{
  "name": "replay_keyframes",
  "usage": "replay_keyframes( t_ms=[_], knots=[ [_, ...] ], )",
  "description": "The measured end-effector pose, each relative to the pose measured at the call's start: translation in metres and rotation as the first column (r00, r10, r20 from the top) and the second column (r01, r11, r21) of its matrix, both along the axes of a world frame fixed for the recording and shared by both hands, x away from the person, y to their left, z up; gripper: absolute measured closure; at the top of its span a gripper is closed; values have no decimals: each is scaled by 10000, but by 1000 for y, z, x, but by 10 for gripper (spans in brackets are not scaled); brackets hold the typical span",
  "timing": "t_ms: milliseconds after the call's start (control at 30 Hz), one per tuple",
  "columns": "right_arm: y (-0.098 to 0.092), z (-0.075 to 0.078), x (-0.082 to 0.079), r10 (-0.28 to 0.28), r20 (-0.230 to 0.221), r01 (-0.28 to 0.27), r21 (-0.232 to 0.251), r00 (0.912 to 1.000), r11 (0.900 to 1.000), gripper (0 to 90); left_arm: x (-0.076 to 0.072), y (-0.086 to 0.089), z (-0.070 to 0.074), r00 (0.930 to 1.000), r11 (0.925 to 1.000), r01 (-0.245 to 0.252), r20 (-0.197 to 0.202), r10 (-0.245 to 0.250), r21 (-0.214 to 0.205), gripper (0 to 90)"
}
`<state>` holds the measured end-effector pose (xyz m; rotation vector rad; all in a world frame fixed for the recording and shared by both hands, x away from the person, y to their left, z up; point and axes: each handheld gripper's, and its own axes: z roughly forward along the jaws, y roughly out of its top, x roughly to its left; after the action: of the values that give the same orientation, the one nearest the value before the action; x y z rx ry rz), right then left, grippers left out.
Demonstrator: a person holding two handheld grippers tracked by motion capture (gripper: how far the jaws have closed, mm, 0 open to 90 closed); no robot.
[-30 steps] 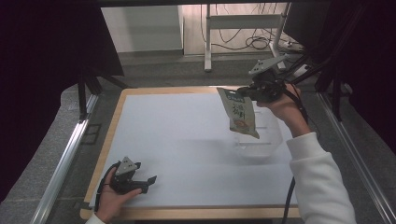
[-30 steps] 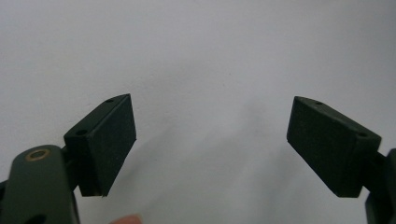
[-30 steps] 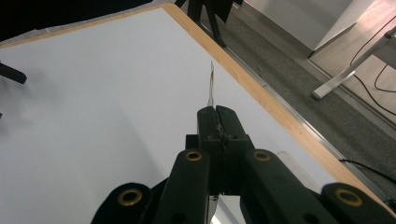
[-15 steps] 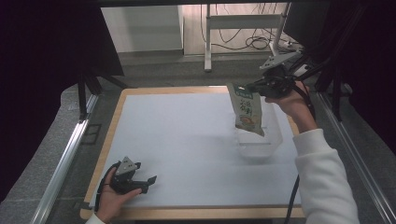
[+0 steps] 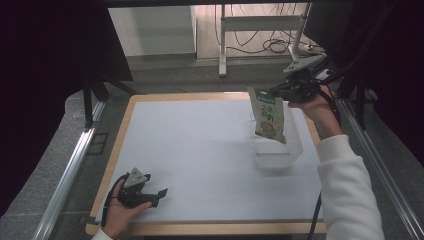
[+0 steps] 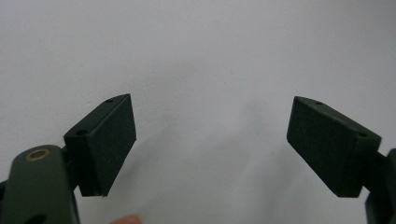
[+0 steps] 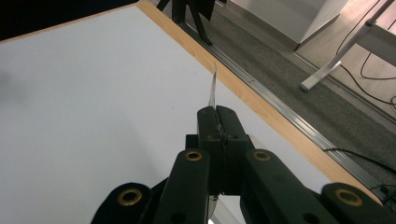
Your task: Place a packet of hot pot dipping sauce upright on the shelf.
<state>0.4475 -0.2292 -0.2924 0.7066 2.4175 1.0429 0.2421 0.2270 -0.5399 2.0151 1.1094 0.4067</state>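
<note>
The right gripper (image 5: 280, 93), jaws clamped on the top edge of a snack pouch (image 5: 268, 116), dangles it at two o'clock above a clear container (image 5: 295, 145). It is probably not yet inside; lowering and release remain. The left gripper (image 5: 159, 192) rests spread and empty at seven o'clock.

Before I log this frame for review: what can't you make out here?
- High view: print on the green-topped snack pouch is too small to read.
- High view: what lies in the clear plastic container; the pouch covers it.
- Right gripper view: the pouch shows edge-on; the shut right gripper covers the rest.
</note>
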Motion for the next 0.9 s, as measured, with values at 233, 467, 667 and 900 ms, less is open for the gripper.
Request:
replay_keyframes(
  t_ms=[233,467,667,900],
  knots=[
    [1,-8,8,-40,-55,40,-110,10000,9999,896,0,1,0,10000,10000,-8,12,8,10,157],
    [0,-15,15,-180,-71,179,-162,9998,9997,896,0,1,0,10000,10000,-22,5,22,4,157],
    [-2,-27,23,-319,-96,317,-221,9994,9993,896,0,1,0,10000,10000,-17,-1,17,-1,157],
    [-3,-39,30,-425,-123,423,-192,9990,9989,894,0,1,0,10000,10000,-33,14,33,4,157]
  ],
)
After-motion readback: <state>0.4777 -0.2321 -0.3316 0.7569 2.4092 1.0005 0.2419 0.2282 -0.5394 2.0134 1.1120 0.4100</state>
